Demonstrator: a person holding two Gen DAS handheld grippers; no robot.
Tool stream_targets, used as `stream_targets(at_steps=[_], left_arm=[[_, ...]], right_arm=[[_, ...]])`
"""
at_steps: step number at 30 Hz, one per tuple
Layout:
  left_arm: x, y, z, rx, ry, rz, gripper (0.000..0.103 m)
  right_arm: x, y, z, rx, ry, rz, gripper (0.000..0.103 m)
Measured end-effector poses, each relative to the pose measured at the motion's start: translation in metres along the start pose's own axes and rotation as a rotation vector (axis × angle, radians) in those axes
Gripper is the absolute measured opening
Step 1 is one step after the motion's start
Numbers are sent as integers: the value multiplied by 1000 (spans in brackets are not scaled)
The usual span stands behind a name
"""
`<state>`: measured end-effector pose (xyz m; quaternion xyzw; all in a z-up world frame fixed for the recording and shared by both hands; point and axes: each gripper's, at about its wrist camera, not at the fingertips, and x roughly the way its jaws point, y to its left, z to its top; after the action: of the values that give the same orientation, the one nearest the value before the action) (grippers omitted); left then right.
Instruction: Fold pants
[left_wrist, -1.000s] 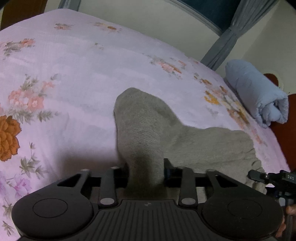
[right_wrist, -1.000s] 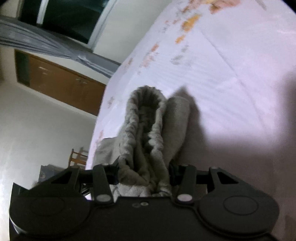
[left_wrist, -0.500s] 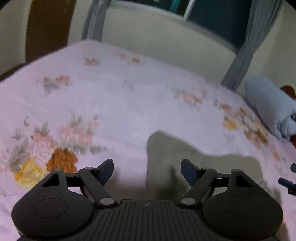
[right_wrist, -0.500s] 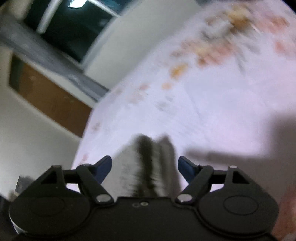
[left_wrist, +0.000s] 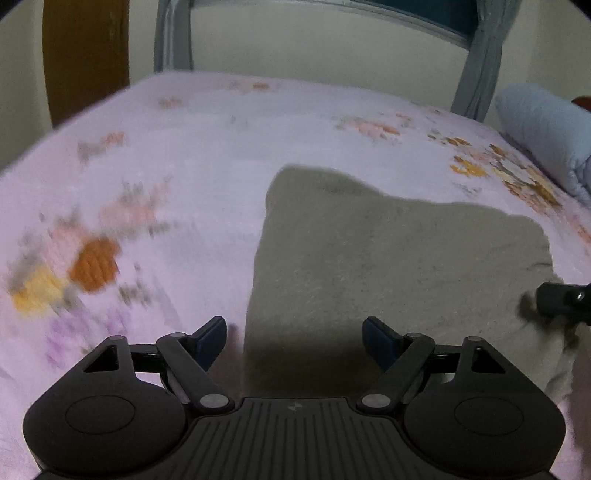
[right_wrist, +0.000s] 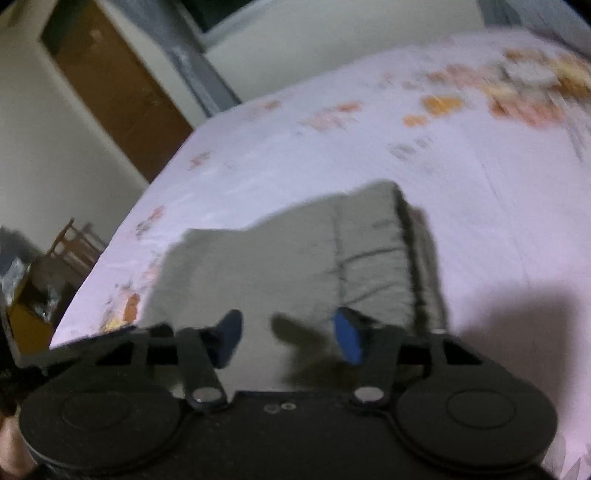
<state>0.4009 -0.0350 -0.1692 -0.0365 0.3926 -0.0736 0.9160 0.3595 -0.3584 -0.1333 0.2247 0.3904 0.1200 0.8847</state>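
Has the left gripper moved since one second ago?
Yes. The left gripper has let go of the pants, opened, and drawn back; against the bed, more sheet and wall now show, and the pants lie flat.

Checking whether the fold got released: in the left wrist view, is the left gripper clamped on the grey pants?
No, the left gripper stands open above the pants, which lie flat on the bed, ungripped.

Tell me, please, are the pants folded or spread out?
Folded: the pants lie as a compact stack on the bed, layered edges showing at one side.
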Motion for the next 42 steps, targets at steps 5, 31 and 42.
stream_targets(at_steps=[5, 31, 42], left_arm=[[2, 3, -5, -43, 2, 19, 99], [-300, -17, -50, 65, -257, 73, 103], [-405, -41, -97, 77, -359, 56, 103]], right_arm=[[3, 8, 6, -54, 31, -32, 24], [-226, 150, -90, -337, -270, -248, 97], [-288, 187, -152, -394, -305, -280, 97]])
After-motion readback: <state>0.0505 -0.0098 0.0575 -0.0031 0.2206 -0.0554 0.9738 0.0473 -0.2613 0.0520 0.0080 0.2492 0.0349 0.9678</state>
